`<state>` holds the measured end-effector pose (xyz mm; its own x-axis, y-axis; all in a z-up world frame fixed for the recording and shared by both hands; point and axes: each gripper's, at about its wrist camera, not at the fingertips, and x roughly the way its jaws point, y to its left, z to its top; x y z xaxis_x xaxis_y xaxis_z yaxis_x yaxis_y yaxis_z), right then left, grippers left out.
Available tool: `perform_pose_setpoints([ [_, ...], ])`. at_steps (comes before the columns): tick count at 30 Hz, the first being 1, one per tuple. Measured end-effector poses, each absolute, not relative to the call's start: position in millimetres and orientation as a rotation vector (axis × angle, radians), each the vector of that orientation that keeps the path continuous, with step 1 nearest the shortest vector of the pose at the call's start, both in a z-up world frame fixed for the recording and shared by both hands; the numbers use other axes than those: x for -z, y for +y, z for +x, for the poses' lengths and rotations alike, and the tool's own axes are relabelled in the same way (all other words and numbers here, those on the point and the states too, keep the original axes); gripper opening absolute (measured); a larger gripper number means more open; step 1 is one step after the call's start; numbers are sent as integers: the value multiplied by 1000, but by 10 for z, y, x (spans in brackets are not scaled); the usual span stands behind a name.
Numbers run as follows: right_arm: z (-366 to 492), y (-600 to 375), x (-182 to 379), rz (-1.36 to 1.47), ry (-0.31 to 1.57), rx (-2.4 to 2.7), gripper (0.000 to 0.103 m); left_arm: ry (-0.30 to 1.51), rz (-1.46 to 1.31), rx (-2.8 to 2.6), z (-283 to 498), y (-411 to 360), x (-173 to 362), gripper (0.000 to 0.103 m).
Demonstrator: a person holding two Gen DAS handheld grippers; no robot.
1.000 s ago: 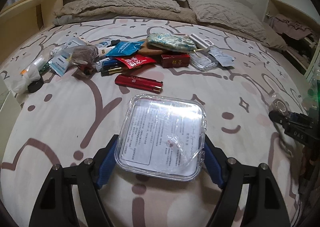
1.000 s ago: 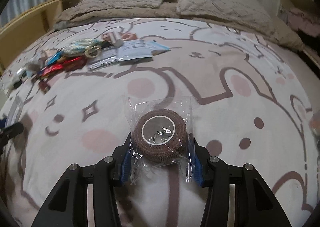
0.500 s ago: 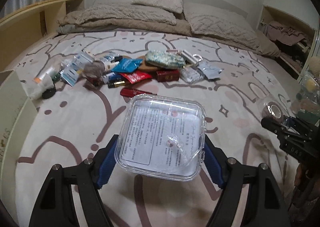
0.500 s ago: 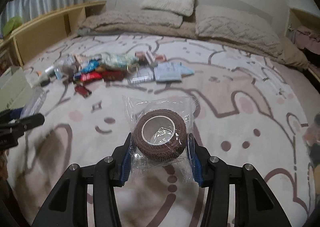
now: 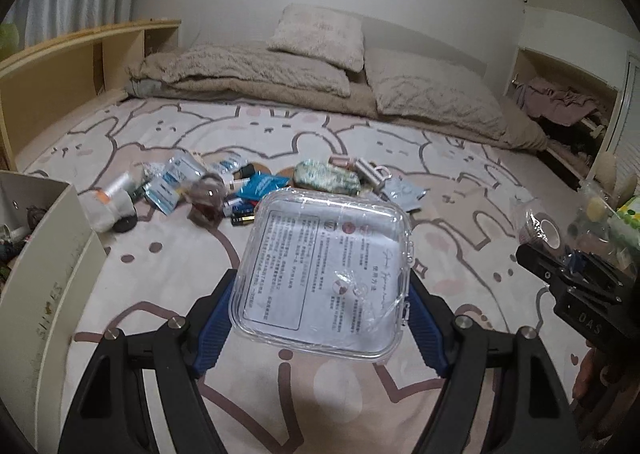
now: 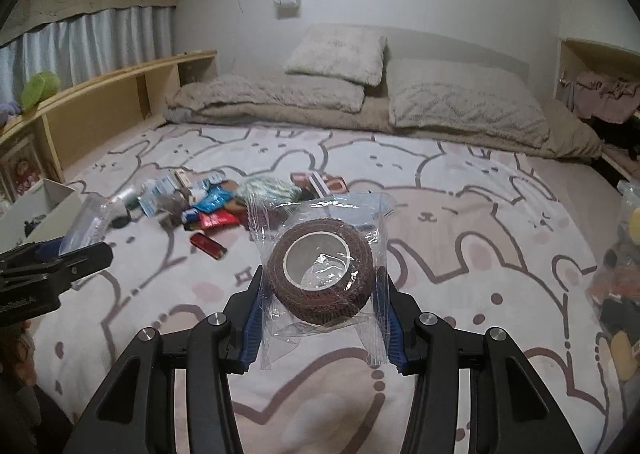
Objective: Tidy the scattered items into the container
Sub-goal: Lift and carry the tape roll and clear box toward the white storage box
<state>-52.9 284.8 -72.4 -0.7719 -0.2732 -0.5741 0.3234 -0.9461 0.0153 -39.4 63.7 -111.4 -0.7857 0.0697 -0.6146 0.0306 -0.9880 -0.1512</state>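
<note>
My left gripper is shut on a clear square plastic case with a printed sheet inside, held in the air above the bed. My right gripper is shut on a brown bandage roll in a clear bag. A pile of scattered items lies mid-bed: packets, batteries, a patterned pouch; a red lighter lies nearer. A white open box stands at the left edge, with things inside. The right gripper also shows at the right of the left wrist view.
Pillows and a folded beige blanket lie at the head of the bed. A wooden shelf runs along the left side. Bagged clutter sits at the right edge. Bare patterned sheet stretches right of the pile.
Both grippers have risen with their loads and the bed has dropped away below them. The white box at the left edge has come into view. Both grips are unchanged.
</note>
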Motion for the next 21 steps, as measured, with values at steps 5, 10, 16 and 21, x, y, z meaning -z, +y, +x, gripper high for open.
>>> perform_pose_setpoints([
  [5,-326,2732,599,791,157,2708,50,-258,-977,-2936,-297,598,1006,78],
  [10,-167,2688,462,741,133,2715,50,-261,-937,-2939,-193,561,903,78],
  [16,4,2624,326,692,100,2719,50,-243,-872,-2960,-25,514,733,78],
  [21,141,2561,241,662,83,2715,50,-237,-831,-2972,97,478,616,78],
])
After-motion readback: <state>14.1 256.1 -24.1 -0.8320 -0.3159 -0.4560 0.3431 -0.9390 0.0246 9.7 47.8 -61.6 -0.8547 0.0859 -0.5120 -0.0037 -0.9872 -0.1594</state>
